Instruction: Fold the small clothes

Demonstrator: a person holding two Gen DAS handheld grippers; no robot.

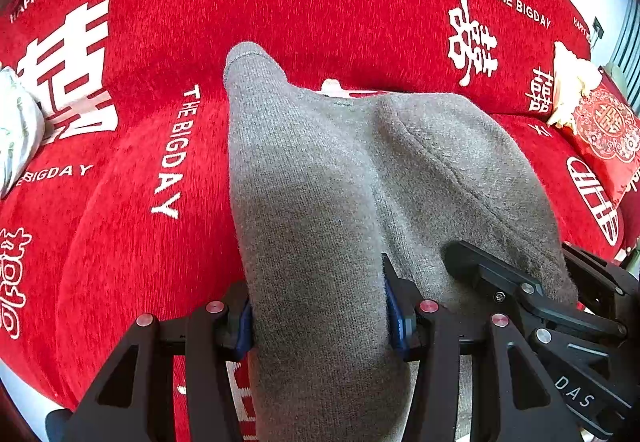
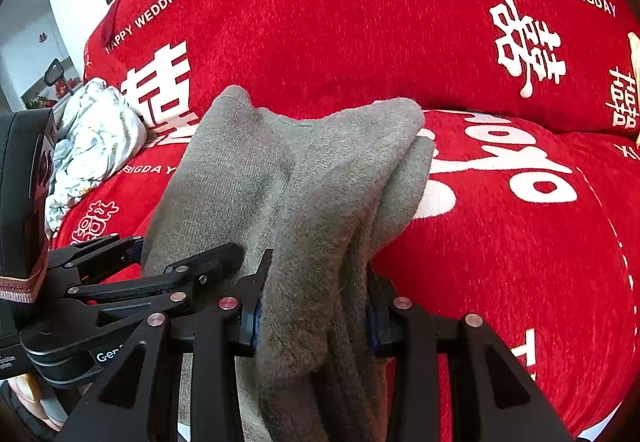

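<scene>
1. Red cloth (image 1: 320, 1) with white wedding lettering and large white characters covers the seat and backrest of a sofa, filling both views.
2. A grey knitted garment (image 1: 320, 181) lies draped across the seat, one narrow end reaching toward the backrest.
3. The left gripper (image 1: 318, 316) has its blue-padded jaws partly open around a thick fold of the grey garment, and the pads press on it from both sides.
4. The right gripper (image 2: 312, 316) is clamped the same way on another bunched fold of the garment, its jaws a little narrower.
5. Both grippers sit close side by side; each one shows at the edge of the other's view, at the near edge of the garment.
6. A crumpled white patterned cloth (image 2: 92, 145) rests on the seat to the left, apart from the grey garment.
7. A red embroidered cushion (image 1: 604, 137) leans at the far right, beside something cream-coloured (image 1: 568, 81).
</scene>
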